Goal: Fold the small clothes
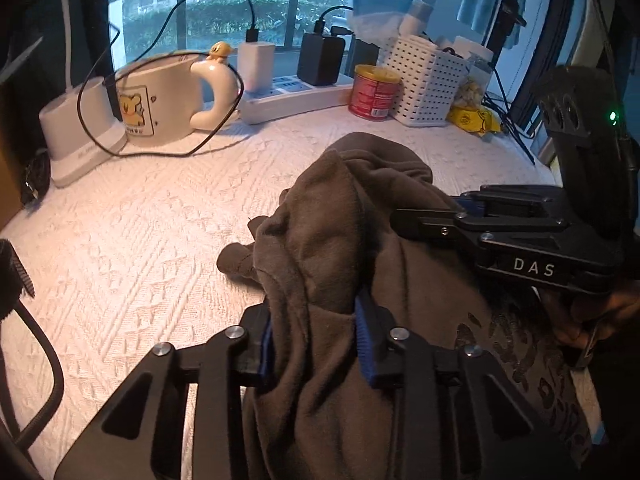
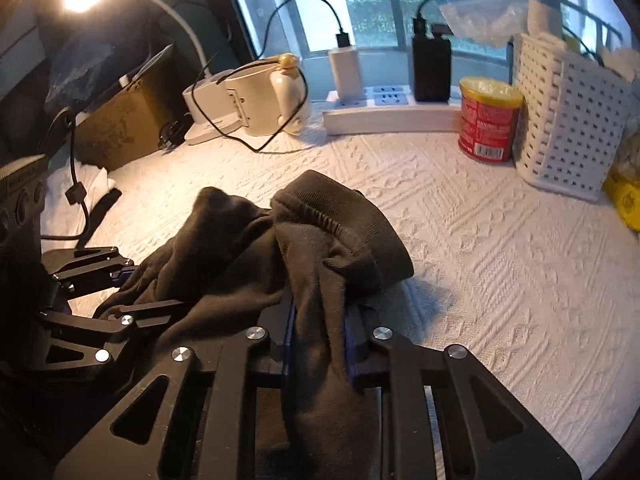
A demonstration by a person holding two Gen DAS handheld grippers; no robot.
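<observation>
Your left gripper (image 1: 316,344) pinches the brown garment (image 1: 332,240) | your right gripper (image 2: 320,344) pinches it too | bunched on the white quilted cover (image 2: 480,260)

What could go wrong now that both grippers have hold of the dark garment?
1. The garment is bunched between both sets of fingers, so several layers may be pinched and the fold could come out crooked.
2. The black cable looping by the mug lies on the cloth-covered table; a wide swing could snag it.
</observation>
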